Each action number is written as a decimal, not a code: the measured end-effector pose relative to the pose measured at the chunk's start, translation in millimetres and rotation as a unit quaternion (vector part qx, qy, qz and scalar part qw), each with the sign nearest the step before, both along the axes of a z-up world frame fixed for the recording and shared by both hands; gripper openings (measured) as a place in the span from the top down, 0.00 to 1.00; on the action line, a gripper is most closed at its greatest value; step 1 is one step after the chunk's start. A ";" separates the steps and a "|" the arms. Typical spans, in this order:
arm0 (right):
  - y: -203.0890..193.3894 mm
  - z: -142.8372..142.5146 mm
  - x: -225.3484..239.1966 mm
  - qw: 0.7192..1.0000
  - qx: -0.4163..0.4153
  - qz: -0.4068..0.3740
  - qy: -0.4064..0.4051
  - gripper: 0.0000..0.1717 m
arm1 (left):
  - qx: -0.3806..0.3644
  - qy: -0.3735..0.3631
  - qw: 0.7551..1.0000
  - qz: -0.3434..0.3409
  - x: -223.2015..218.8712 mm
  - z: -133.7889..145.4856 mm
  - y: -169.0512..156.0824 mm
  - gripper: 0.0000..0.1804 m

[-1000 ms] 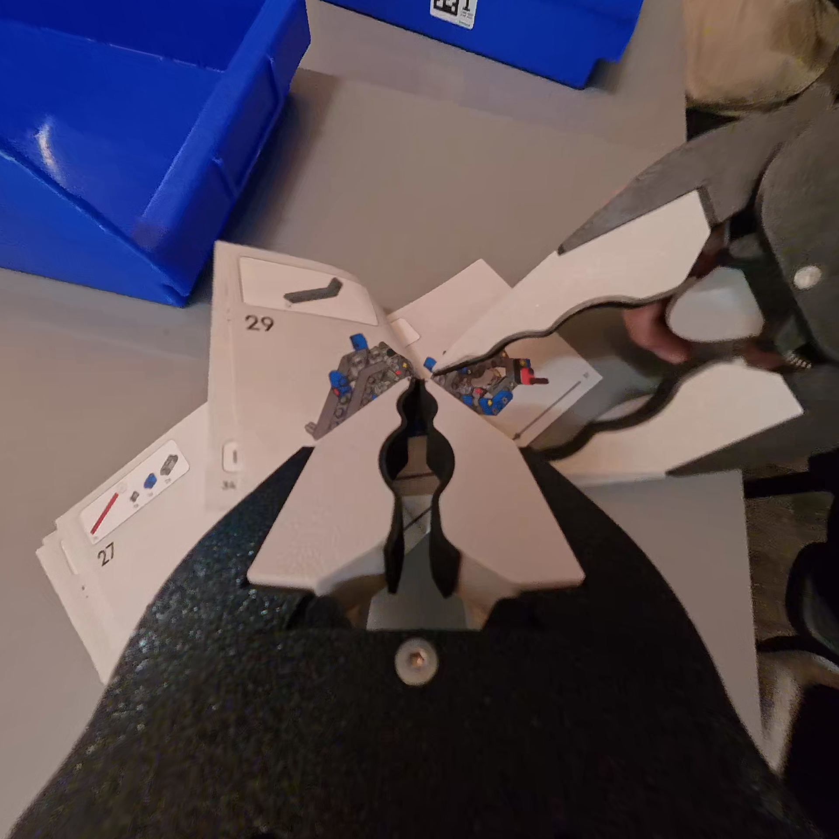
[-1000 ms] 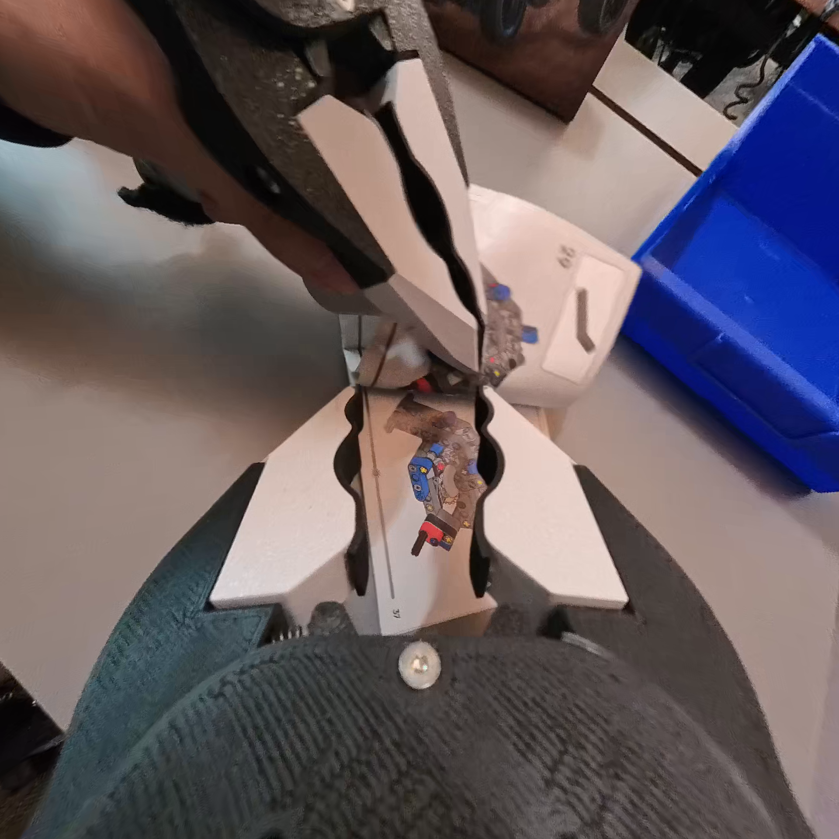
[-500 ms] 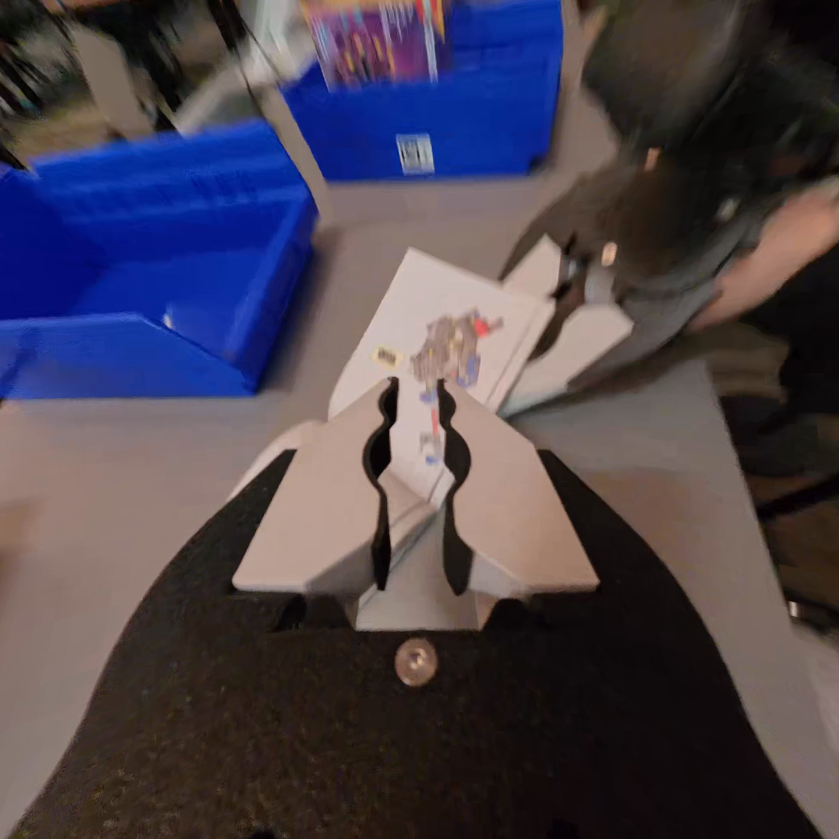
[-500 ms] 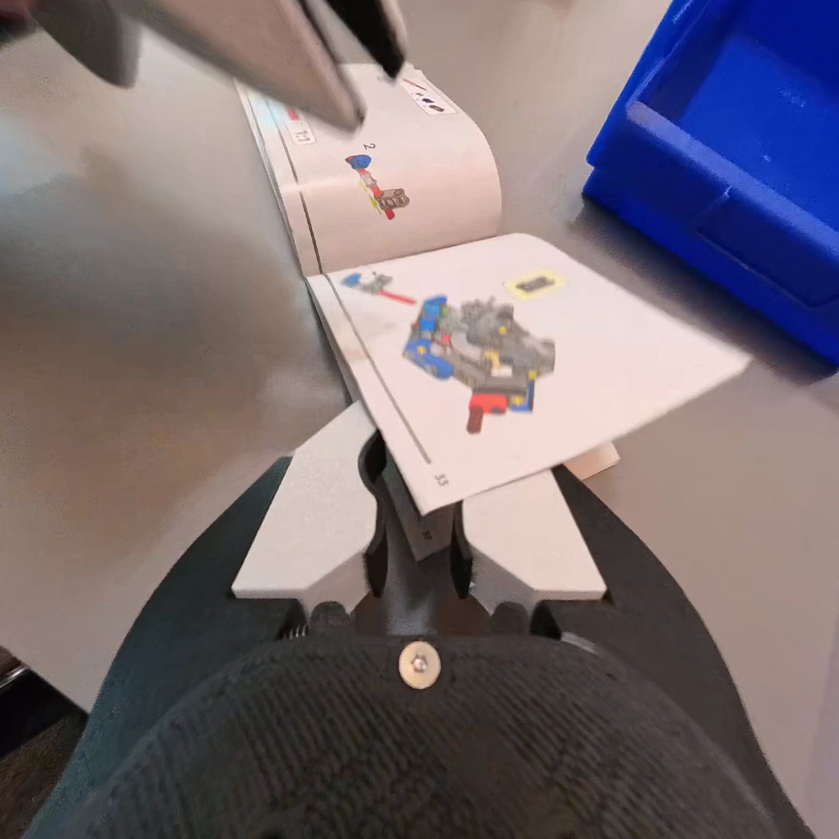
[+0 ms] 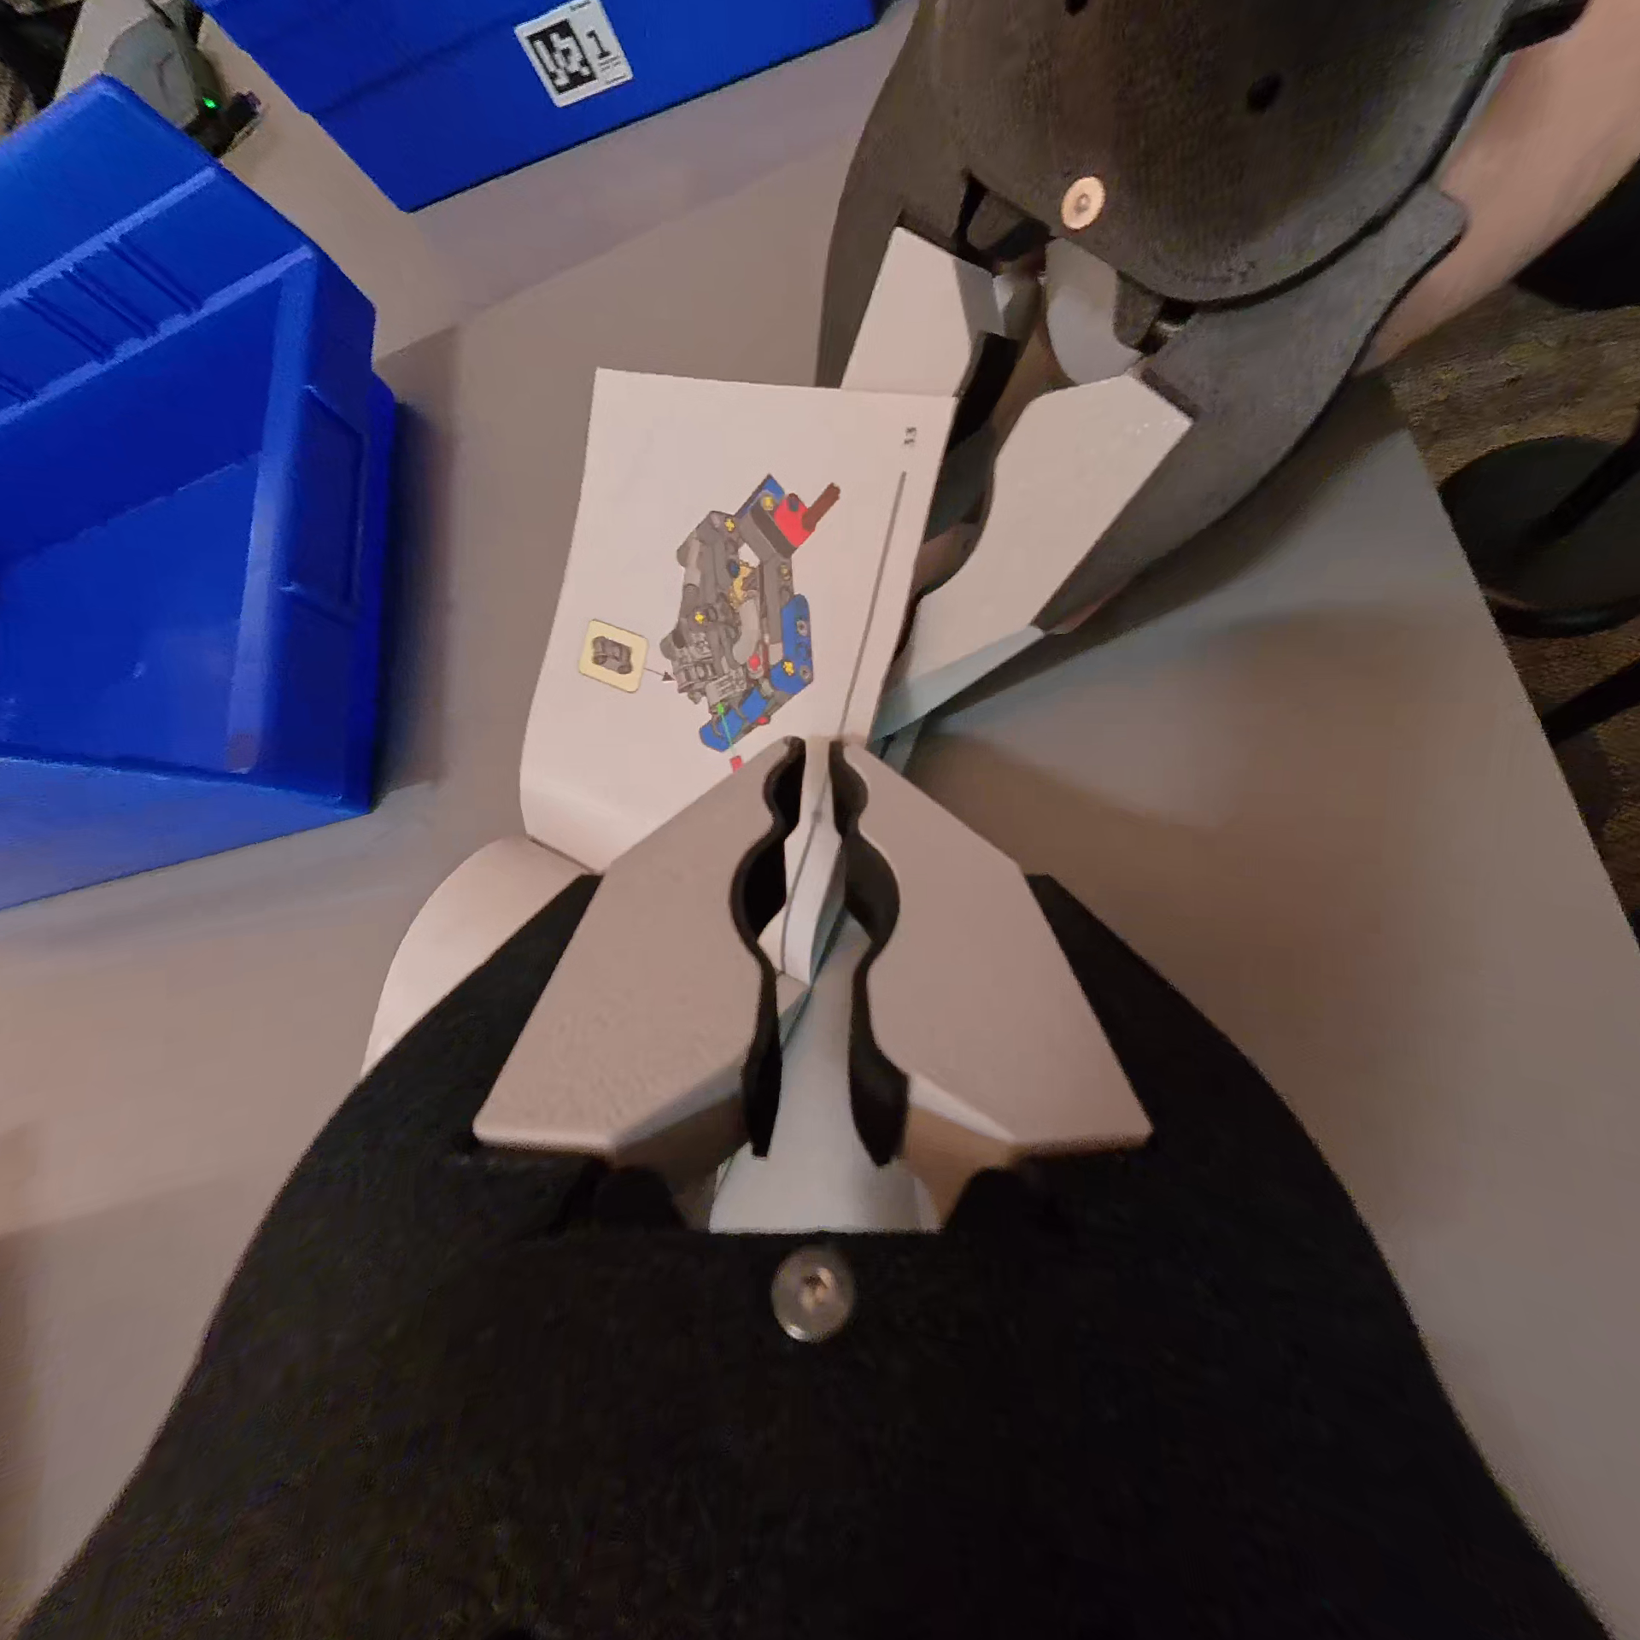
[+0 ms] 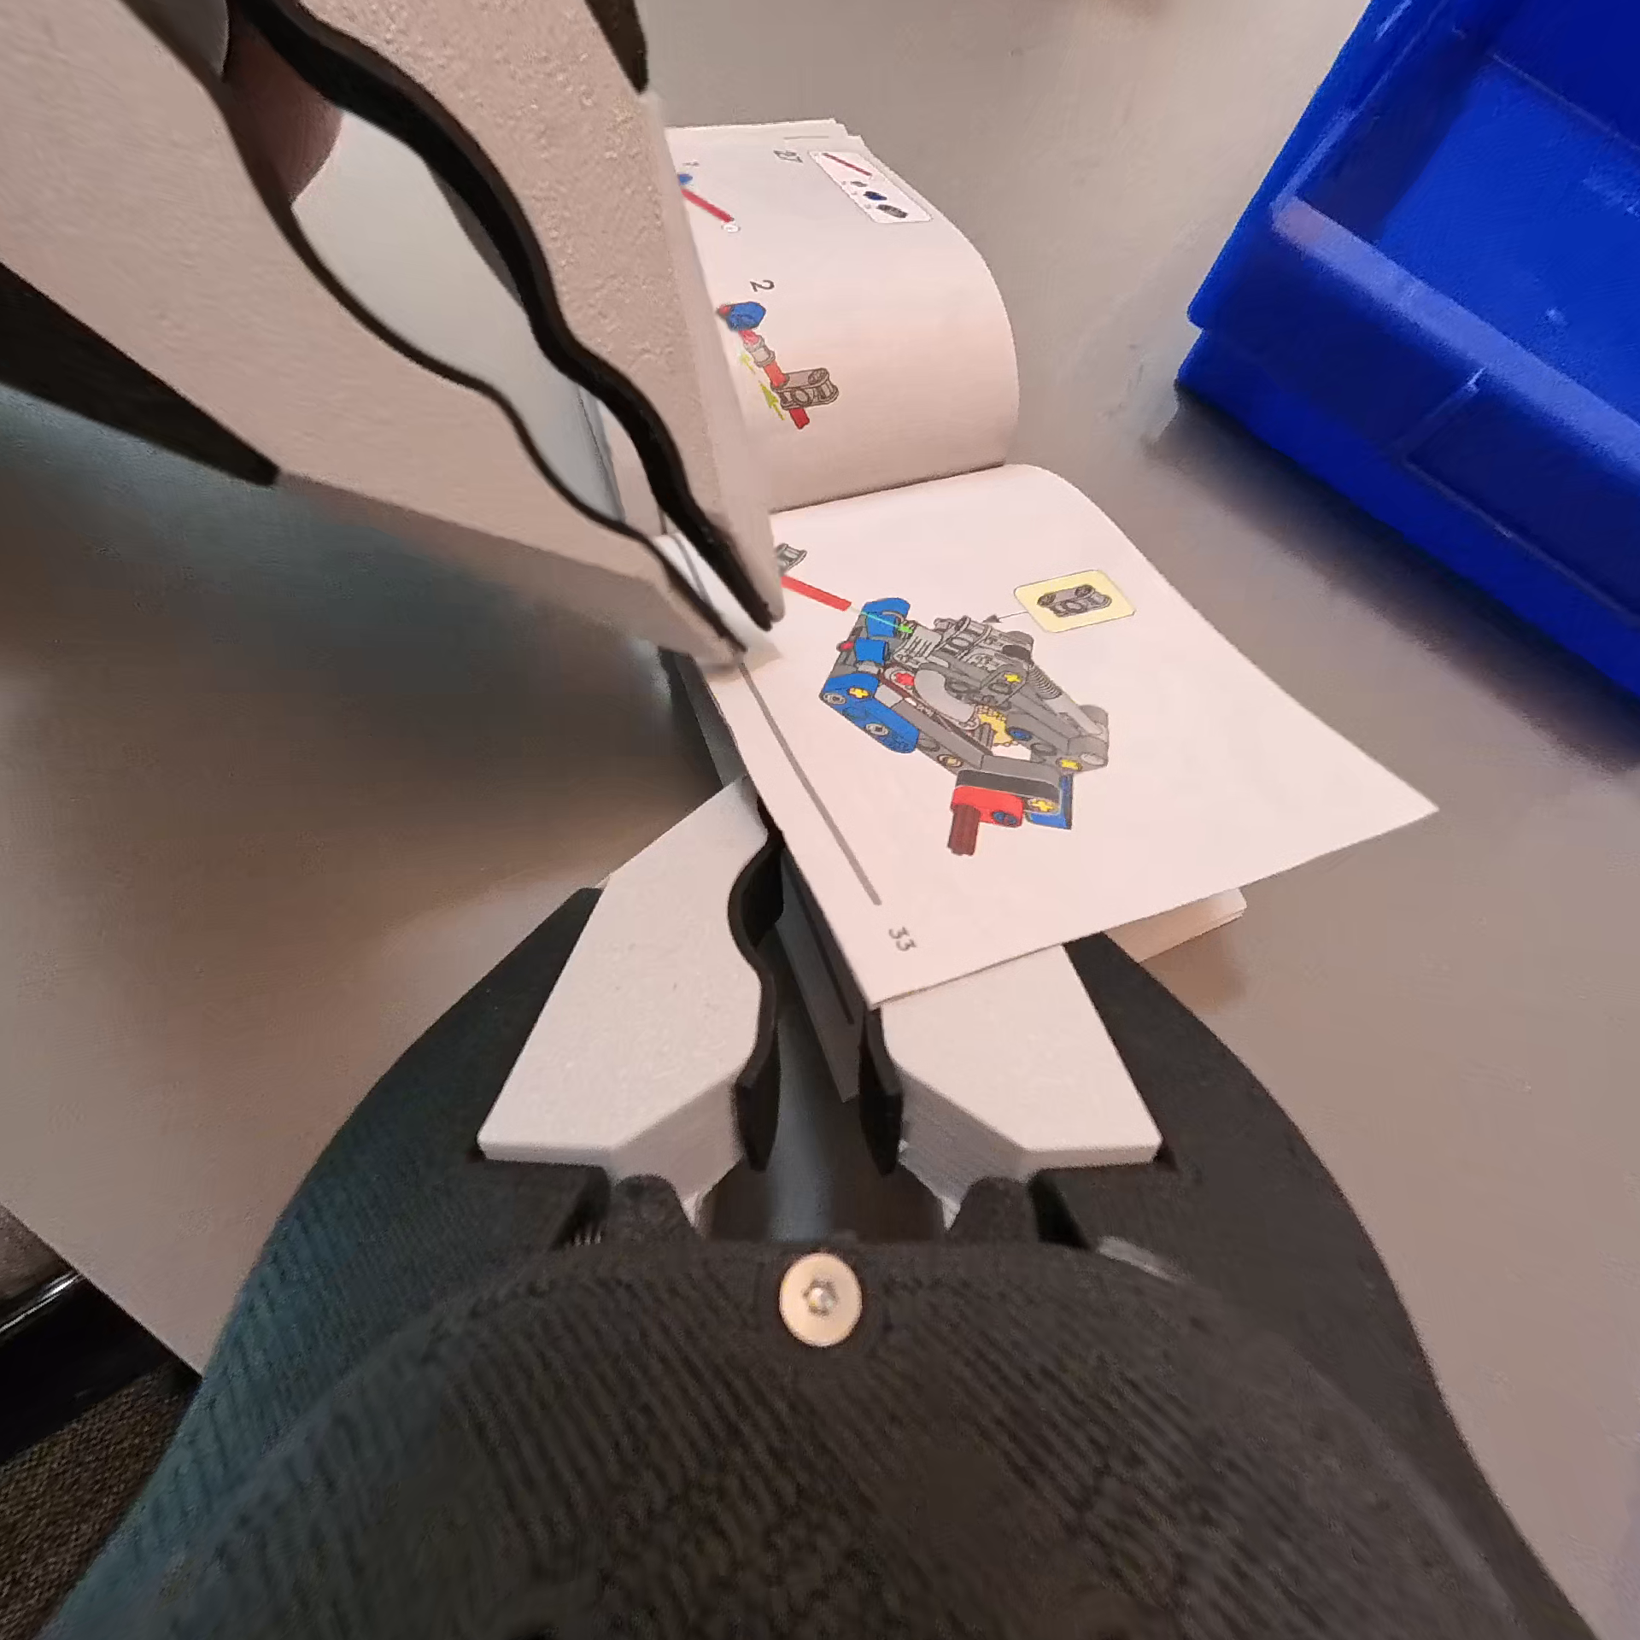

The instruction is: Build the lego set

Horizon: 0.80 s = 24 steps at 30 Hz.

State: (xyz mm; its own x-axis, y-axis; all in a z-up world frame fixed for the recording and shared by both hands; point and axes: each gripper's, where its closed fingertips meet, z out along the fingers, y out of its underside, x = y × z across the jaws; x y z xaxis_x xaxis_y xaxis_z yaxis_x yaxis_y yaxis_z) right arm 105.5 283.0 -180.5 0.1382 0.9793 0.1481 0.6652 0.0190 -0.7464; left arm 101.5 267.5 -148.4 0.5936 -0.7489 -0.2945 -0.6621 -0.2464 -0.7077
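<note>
Two hand-held grippers meet over an open instruction booklet lying on a grey table. The left gripper comes in low along the table, pointing forward and angled slightly down, and its jaws are closed to a thin slit on the near corner of one loose page; seen from the other side, a sliver of white paper sits pinched between its black-edged fingertips. That page stands lifted off the rest of the booklet, printed with a grey and blue model drawing.

The right gripper approaches from the opposite end, tilted steeply so its body rises above the table in the left wrist view. Its jaws are narrow, and the edge of the booklet's page stack runs into the gap between them. The lifted page covers its right finger, so I cannot tell whether both pads press on the paper. A bare forearm shows behind its dark housing.

Curled-over earlier pages of the booklet arch up beyond the left gripper. A blue bin stands on the table just beside the booklet, and a second blue bin with a square black-and-white tag sits farther back.
</note>
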 end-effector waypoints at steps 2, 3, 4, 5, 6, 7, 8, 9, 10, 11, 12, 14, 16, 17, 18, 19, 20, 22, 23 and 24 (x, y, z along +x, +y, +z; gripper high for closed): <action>-0.1 0.0 -0.1 1.000 0.000 0.000 0.000 0.95 | -0.001 -0.005 1.000 -0.003 0.8 0.6 -1.4 0.98; -0.1 -0.1 -0.2 1.000 0.000 0.001 0.000 0.95 | -0.003 -0.007 1.000 -0.006 1.8 0.9 -2.1 0.97; -0.4 -0.1 -0.2 1.000 0.000 0.002 0.000 0.95 | -0.004 -0.011 1.000 -0.006 2.7 1.4 -2.2 0.97; -0.4 -0.1 -0.3 1.000 0.001 0.002 0.000 0.95 | -0.007 -0.013 1.000 -0.008 3.8 2.0 -2.9 0.97; -0.4 -0.1 -0.3 1.000 0.001 0.002 0.000 0.95 | -0.010 -0.016 1.000 -0.015 5.9 2.9 -4.8 0.96; -0.4 -0.2 -0.3 1.000 0.001 0.002 -0.001 0.95 | -0.010 -0.019 1.000 -0.020 7.8 4.7 -6.2 0.96; -0.5 -0.2 -0.4 1.000 0.001 0.002 -0.001 0.95 | -0.007 -0.020 1.000 -0.021 8.8 6.4 -6.5 0.96; -0.6 -0.2 -0.4 1.000 0.001 0.003 -0.001 0.97 | -0.006 -0.019 1.000 -0.022 9.3 6.9 -6.7 0.96; -0.6 -0.2 -0.4 1.000 0.001 0.003 -0.001 0.96 | -0.007 -0.016 1.000 -0.022 9.3 6.2 -6.5 0.97; -0.5 -0.2 -0.4 1.000 0.002 0.003 -0.001 0.98 | -0.007 -0.013 1.000 -0.020 8.5 4.9 -5.8 0.97; -0.5 -0.3 -0.6 1.000 0.002 0.003 -0.001 0.98 | -0.009 -0.010 1.000 -0.020 7.9 3.4 -5.4 0.97; -0.7 -0.3 -0.8 1.000 0.004 0.005 -0.001 0.98 | -0.010 -0.011 1.000 -0.016 6.8 1.6 -3.9 0.99; -0.8 -0.4 -0.8 1.000 0.005 0.005 -0.002 0.98 | -0.008 -0.011 1.000 -0.009 5.4 1.5 -1.9 1.00; -0.7 -0.4 -0.8 1.000 0.005 0.005 -0.002 0.98 | -0.008 -0.012 1.000 -0.007 5.0 1.4 -1.3 1.00; -0.6 -0.4 -0.8 1.000 0.005 0.005 -0.002 0.98 | -0.009 -0.011 1.000 -0.005 4.3 1.1 -0.8 1.00; -0.5 -0.3 -0.8 1.000 0.006 0.005 -0.002 0.98 | -0.010 -0.011 1.000 -0.006 4.1 1.1 -1.1 1.00; -0.5 -0.4 -0.8 1.000 0.006 0.006 -0.002 0.98 | -0.010 -0.013 1.000 -0.008 4.5 1.9 -1.7 1.00; -0.5 -0.4 -0.8 1.000 0.007 0.006 -0.002 0.98 | -0.007 -0.016 1.000 -0.008 5.2 4.8 -1.9 1.00; -0.4 -0.4 -0.9 1.000 0.007 0.006 -0.002 0.98 | -0.008 -0.016 1.000 -0.012 6.3 5.0 -2.5 1.00; -0.2 -0.5 -0.9 1.000 0.007 0.005 -0.002 0.98 | -0.012 -0.018 1.000 -0.017 8.0 4.2 -3.7 0.98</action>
State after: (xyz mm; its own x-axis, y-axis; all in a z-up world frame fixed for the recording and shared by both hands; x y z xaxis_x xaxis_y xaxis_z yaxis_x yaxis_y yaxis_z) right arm 104.6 282.8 -181.0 0.1268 0.9785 0.1625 0.6678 0.0369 -0.7434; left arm 109.5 263.9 -144.1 0.5771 -0.7759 -0.2548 -0.6447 -0.2414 -0.7253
